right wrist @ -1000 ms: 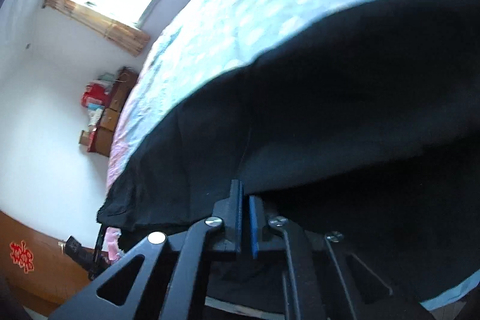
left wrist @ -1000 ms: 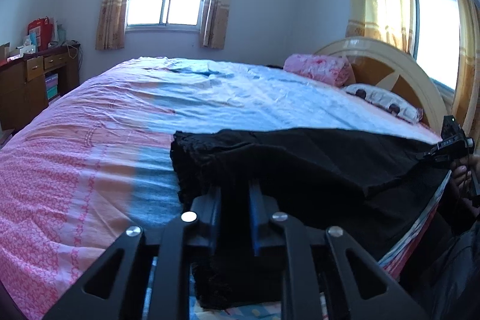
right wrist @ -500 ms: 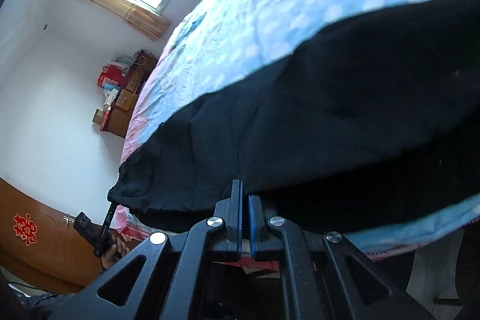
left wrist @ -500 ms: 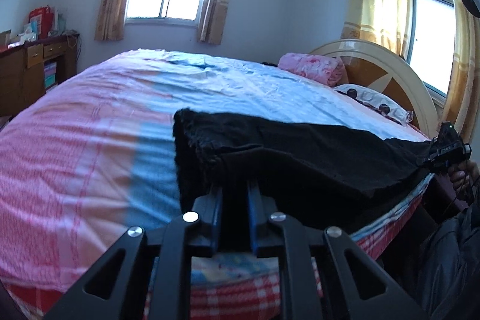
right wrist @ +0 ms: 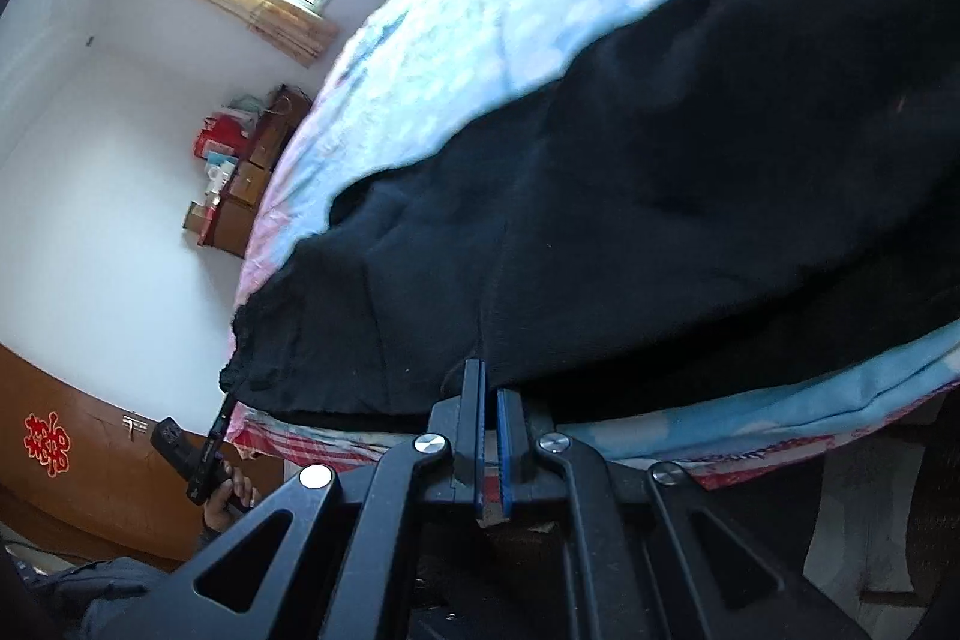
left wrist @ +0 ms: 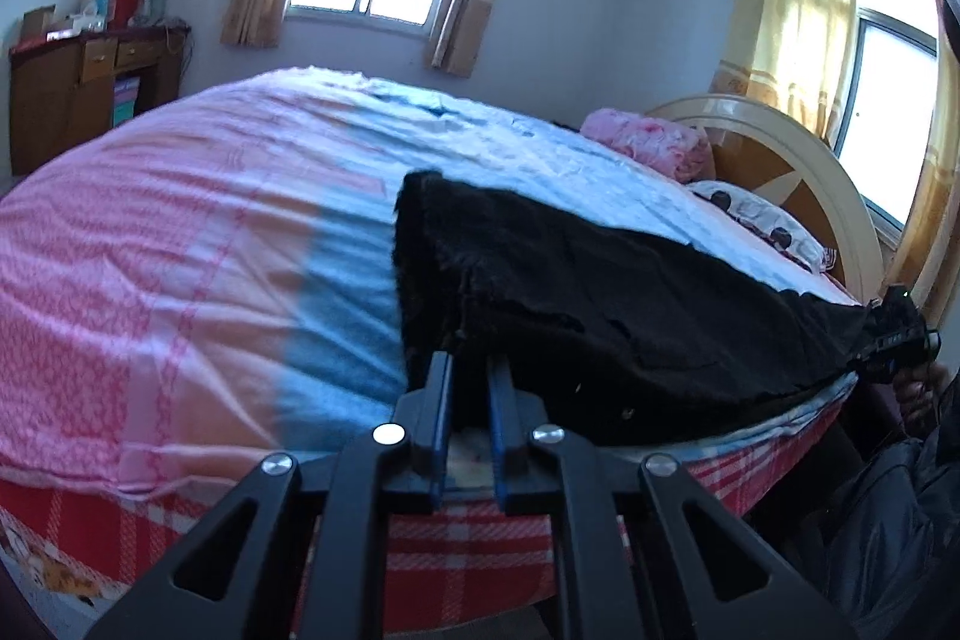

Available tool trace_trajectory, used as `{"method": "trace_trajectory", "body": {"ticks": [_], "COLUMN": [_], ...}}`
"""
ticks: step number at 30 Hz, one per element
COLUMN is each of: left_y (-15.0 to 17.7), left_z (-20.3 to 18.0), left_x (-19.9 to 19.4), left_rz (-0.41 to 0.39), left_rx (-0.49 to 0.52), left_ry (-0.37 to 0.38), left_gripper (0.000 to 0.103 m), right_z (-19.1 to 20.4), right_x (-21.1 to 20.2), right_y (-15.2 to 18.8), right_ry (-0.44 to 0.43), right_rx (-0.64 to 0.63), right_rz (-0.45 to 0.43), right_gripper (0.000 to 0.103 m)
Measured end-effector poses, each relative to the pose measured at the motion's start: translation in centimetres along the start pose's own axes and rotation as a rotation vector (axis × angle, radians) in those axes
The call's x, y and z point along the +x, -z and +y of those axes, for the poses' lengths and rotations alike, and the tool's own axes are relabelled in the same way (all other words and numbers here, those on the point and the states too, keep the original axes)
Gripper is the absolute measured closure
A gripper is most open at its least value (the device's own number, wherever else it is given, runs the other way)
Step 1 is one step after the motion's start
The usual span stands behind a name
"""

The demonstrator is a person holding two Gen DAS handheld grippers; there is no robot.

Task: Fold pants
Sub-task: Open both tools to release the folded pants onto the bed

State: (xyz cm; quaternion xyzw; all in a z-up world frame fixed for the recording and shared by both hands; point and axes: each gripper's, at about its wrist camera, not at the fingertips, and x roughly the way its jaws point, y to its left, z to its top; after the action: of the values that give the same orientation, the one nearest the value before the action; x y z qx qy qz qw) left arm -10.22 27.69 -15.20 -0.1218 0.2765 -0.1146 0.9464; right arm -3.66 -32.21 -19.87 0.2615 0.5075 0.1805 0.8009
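Pants (left wrist: 600,304) lie black and long along the near edge of the bed (left wrist: 198,244), stretched between the two tongs. The left gripper (left wrist: 471,370) is clamped on one end's near corner; the right gripper (right wrist: 489,382) is pinched shut on the hem at the other end. Both pinches sit at the very tips of the fingers, so a sharp tug could pull the cloth free on one side and leave the fold crooked. The pants also hang partly over the bed's edge; if either grip lets go there, that end may slide to the floor. The fabric looks thick and fuzzy, so layers could shift apart and the edges end up misaligned.
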Motion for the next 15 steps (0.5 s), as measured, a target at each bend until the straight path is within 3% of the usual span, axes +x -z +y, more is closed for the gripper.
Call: {"method": "trace_trajectory", "body": {"ticks": [6, 9, 11, 15], "left_y": [-0.7, -1.9, -3.0, -4.9], "left_z": [-0.5, -1.1, -2.6, -8.5], "left_x": [-1.2, -1.9, -2.3, -1.6], "left_rz": [-0.009, -0.027, -0.055, -0.1], "left_rx": [0.01, 0.021, 0.06, 0.219], "left_ry": [-0.071, -0.129, -0.182, -0.153], "left_gripper": [0.086, 0.068, 0.05, 0.041], "right_z": [-1.0, -0.2, 0.4, 2.2], "right_x": [0.6, 0.0, -0.9, -3.8], "right_y": [0.1, 0.1, 0.0, -1.1], "right_ry": [0.006, 0.08, 0.117, 0.128], "right_rx": [0.017, -0.06, -0.099, -0.195], "right_rz": [0.061, 0.087, 0.09, 0.029], "right_gripper": [0.099, 0.099, 0.099, 0.099]}}
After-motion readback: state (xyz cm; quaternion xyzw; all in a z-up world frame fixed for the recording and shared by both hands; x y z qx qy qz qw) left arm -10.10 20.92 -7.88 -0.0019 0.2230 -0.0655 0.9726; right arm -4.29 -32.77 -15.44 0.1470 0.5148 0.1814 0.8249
